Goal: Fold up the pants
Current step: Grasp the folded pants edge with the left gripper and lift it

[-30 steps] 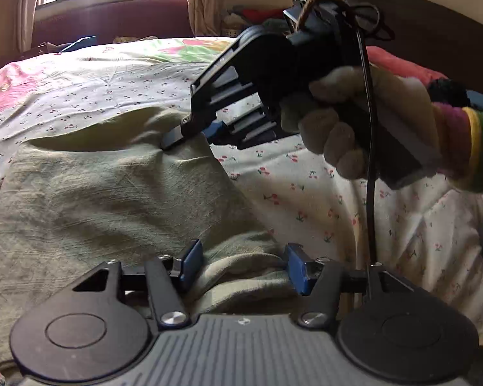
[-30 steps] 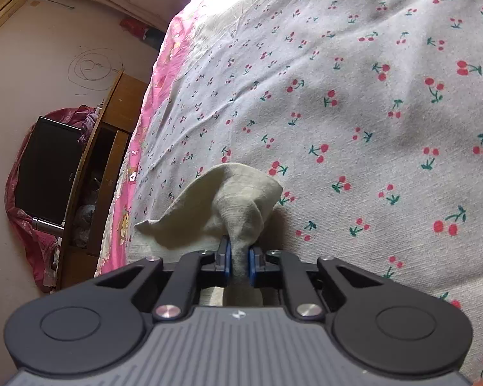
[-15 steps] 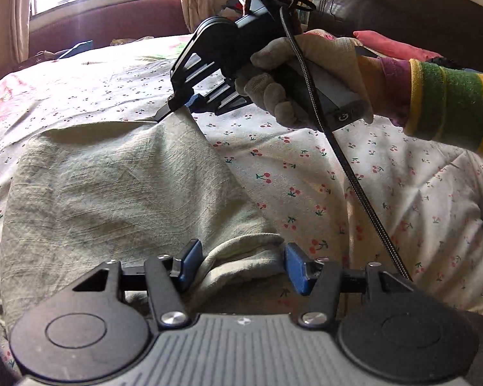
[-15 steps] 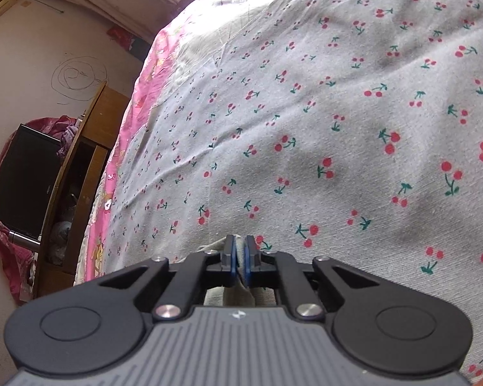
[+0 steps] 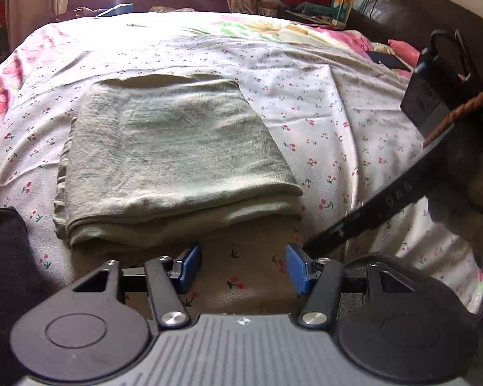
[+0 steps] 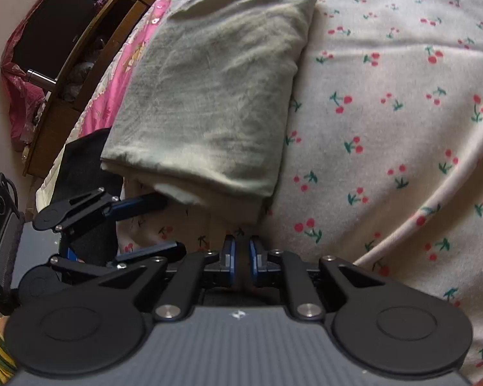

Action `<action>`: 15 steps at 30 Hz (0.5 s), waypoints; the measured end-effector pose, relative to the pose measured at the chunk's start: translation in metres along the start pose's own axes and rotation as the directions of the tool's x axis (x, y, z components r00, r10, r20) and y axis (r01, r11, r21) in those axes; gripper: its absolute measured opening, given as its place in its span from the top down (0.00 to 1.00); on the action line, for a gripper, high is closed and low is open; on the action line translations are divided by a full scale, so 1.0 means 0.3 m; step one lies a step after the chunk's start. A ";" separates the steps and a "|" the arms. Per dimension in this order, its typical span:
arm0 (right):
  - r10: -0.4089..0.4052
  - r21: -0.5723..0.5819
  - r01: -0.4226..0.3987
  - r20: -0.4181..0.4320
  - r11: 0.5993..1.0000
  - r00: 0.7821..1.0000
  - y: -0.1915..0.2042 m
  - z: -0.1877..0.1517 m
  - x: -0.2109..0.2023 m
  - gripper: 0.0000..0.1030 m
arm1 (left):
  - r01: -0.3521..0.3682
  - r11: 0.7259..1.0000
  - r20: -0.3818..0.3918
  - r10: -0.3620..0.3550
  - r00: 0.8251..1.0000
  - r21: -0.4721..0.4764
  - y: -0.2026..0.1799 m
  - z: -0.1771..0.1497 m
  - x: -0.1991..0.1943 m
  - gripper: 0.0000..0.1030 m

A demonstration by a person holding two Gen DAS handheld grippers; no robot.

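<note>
Apparently little is left: the pants (image 5: pixel 174 157) are laid folded into a compact rectangle on the bedsheet (image 5: pixel 338 112), nothing being held by the spread left gripper (image 5: pixel 241 270) or the nearly closed right gripper (image 6: pixel 240 254).

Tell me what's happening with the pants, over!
Left tool open, holding nothing. Right tool nearly closed, nothing between its pads. Pants folded in a neat stack on the bed. Nothing in the way.
</note>
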State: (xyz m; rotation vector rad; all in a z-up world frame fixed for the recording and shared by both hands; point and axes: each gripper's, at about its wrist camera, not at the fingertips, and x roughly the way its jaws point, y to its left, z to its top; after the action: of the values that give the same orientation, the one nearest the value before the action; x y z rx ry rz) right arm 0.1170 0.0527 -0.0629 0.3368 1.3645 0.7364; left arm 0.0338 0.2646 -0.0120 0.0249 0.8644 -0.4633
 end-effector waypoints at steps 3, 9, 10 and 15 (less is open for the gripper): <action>0.047 0.005 -0.047 0.000 0.999 0.999 0.009 -0.008 -0.031 0.88 | -0.055 0.998 0.073 0.056 0.996 -0.022 0.037 0.035 -0.054 0.32; 0.075 -0.006 -0.076 0.240 0.997 0.968 -0.015 0.095 -0.189 0.50 | -0.126 0.981 0.126 0.146 0.981 -0.150 0.248 0.160 -0.003 0.24; 0.055 0.006 -0.059 0.270 0.998 0.961 -0.029 0.118 -0.185 0.50 | -0.143 0.975 0.115 0.164 0.980 -0.173 0.277 0.175 0.020 0.24; 0.044 0.076 -0.072 0.323 0.994 0.946 -0.115 0.225 -0.074 0.50 | -0.216 0.954 0.032 0.227 0.973 -0.206 0.383 0.205 0.155 0.21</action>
State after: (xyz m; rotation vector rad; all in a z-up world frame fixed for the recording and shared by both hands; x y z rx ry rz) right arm 0.1907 0.0258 -0.0536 0.5442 1.0825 0.6400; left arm 0.1507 0.3375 -0.0248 -0.0766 0.8396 -0.1634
